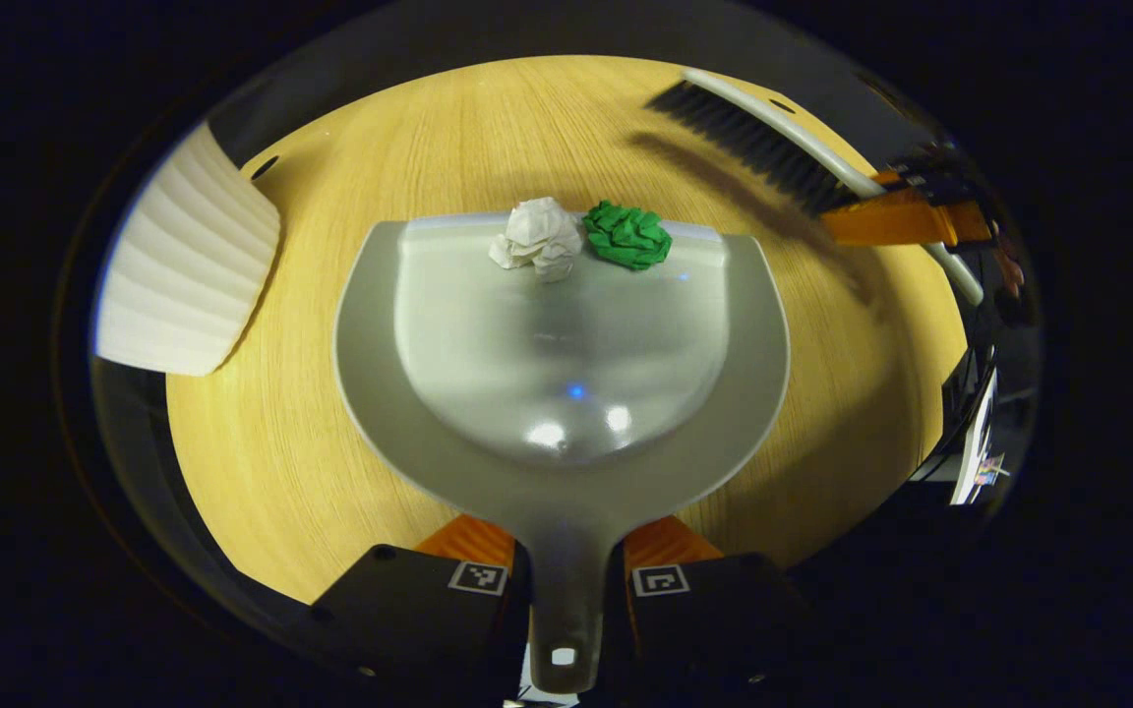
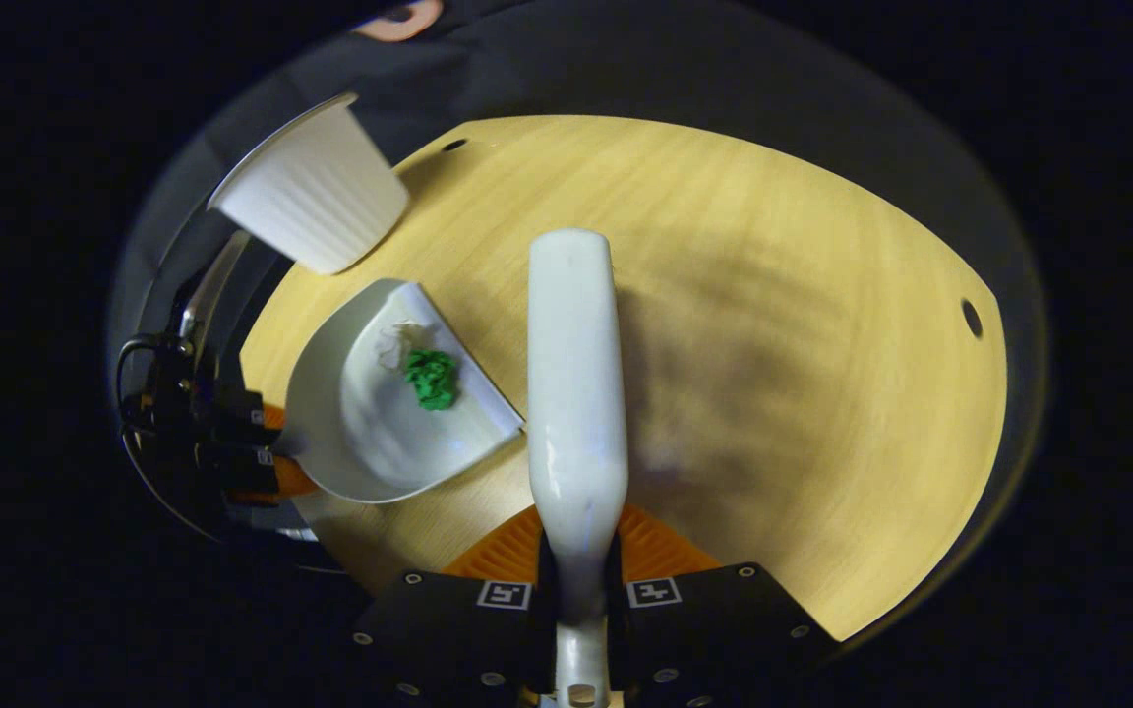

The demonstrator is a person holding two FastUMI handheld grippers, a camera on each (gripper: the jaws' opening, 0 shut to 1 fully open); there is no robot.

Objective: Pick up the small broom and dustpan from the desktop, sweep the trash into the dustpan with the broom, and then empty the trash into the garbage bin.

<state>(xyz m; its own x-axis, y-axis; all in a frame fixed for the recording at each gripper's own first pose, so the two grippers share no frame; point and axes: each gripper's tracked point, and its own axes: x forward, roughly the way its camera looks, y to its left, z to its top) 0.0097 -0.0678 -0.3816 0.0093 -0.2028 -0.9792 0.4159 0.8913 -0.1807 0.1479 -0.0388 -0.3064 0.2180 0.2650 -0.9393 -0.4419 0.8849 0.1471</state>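
Wooden desk [image 1: 262, 462], ribbed white garbage bin [image 1: 188, 261] at its edge: left gripper [image 1: 566, 580] fingers pinch dustpan [image 1: 566, 462] handle, pan flat so white wad [image 1: 539, 238] and green wad [image 1: 628, 236] sit just inside the lip; right gripper [image 2: 576, 595] fingers clamp broom [image 2: 574, 393] handle, brush lifted clear, likely ahead of dumping.

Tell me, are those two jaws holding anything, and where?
Left gripper clamps the dustpan by its handle; right gripper clamps the broom by its handle.
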